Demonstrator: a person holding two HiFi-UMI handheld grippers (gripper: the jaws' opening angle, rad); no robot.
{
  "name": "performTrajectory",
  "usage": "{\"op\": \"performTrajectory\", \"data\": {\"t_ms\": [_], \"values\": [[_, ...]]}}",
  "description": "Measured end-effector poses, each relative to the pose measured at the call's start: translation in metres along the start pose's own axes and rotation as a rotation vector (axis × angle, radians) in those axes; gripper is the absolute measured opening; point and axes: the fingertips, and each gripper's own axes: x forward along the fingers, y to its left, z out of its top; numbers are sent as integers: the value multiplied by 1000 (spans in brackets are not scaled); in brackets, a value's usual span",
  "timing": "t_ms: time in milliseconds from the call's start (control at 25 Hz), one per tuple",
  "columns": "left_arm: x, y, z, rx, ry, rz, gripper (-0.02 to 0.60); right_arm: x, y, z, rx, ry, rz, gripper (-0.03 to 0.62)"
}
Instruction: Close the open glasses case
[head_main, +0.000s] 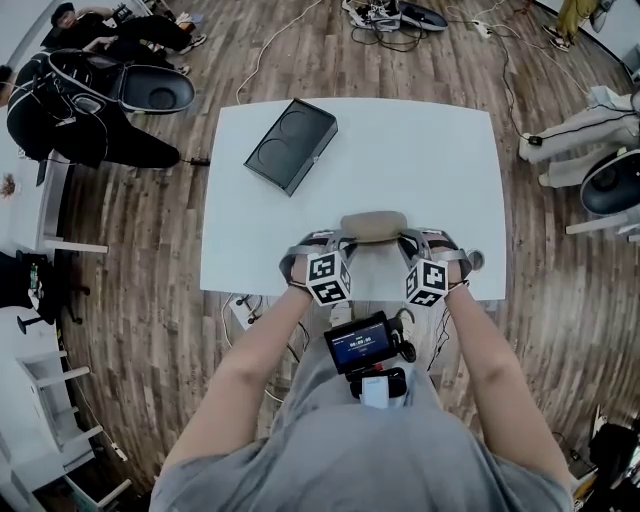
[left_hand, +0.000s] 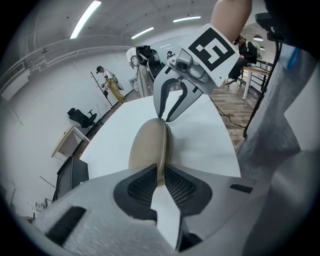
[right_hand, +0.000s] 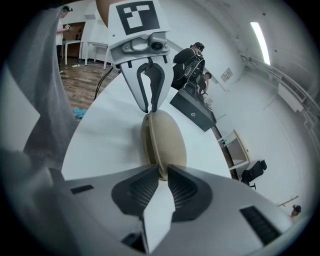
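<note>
1. The left gripper (left_hand: 161, 176) is clenched on one rounded end of the tan glasses case (head_main: 374, 226). Its ribbed pads sit one on each shell, with the seam running between them.
2. The right gripper (right_hand: 163, 176) is clamped the same way on the opposite end, so the case spans between the two sets of jaws.
3. The case is over the near half of the white table (head_main: 400, 160), between its middle and the front edge. Whether it rests on the top or hangs just above it I cannot tell.
4. The shells look almost together. In the right gripper view a thin lip of the inner rim shows along one side, so I judge the lid not fully seated.
5. Main risk: the ends are smooth and domed, so a harder squeeze could make the case squirt out of one pair of pads.
6. Second risk: pressing only at the tips may leave the middle of the seam ajar, with no latch made.
7. Third risk: uneven pressure between the two hands could twist the shells out of line.
8. Further back, a black rectangular box (head_main: 291, 145) lies well apart from the case and out of the way.
</note>
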Motion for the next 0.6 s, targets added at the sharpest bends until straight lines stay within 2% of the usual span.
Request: {"op": "performTrajectory", "data": {"t_ms": [360, 600], "values": [[10, -10, -6, -46, 27, -26, 55, 6, 12, -5, -30, 36, 36, 58], [10, -9, -6, -47, 26, -31, 55, 7, 12, -5, -23, 36, 44, 58]]}}
